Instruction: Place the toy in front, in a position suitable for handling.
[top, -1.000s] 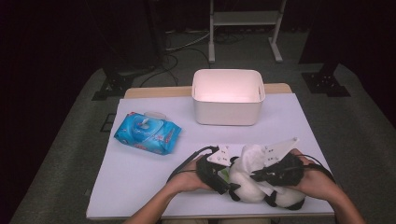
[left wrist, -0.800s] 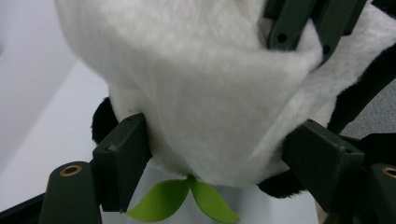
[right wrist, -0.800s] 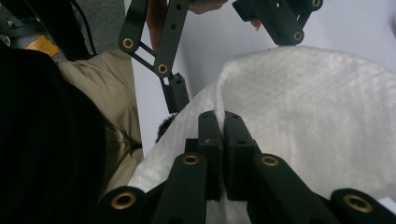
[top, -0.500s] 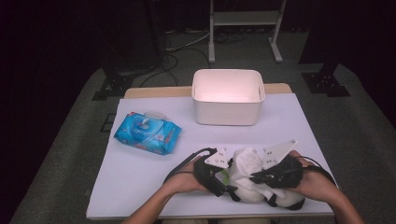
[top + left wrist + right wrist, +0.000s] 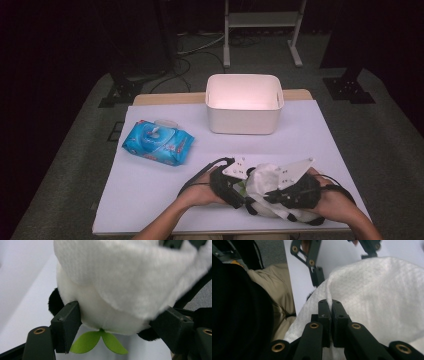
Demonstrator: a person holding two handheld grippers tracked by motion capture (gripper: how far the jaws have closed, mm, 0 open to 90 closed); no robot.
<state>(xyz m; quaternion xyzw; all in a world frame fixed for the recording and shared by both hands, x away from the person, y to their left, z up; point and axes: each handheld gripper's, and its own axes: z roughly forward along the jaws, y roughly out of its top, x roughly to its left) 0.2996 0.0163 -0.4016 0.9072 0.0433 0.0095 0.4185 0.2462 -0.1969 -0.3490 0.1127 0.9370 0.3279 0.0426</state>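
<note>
At the near edge of the table (image 5: 150, 200), just in front of the person, a black-and-white plush panda (image 5: 110, 315) is being wiped with a white wet wipe (image 5: 382, 297). The left gripper (image 5: 117, 322) has its jaws spread wide and clamped on either side of the panda's round white body, with a green felt leaf (image 5: 100, 341) hanging below between them. The right gripper (image 5: 329, 306) has its jaws pinched all but together on a fold of the wipe, which drapes over the top of the toy. To do this step well, I would judge that the left grip should stay firm but not crush the soft body, so the toy does not roll while the wipe is dragged across it; the right gripper should pull the cloth flat along the fur in short strokes rather than lift it, since so thin a pinch could slip off the fold. The surface is a plain white sheet over a wooden tabletop. A blue pack of wipes (image 5: 158, 142) lies at the left, well apart from the hands, and a white bin (image 5: 244, 107) stands at the far middle. Around the table is grey carpet, with cables and the feet of dark stands in the shadowed room behind.
</note>
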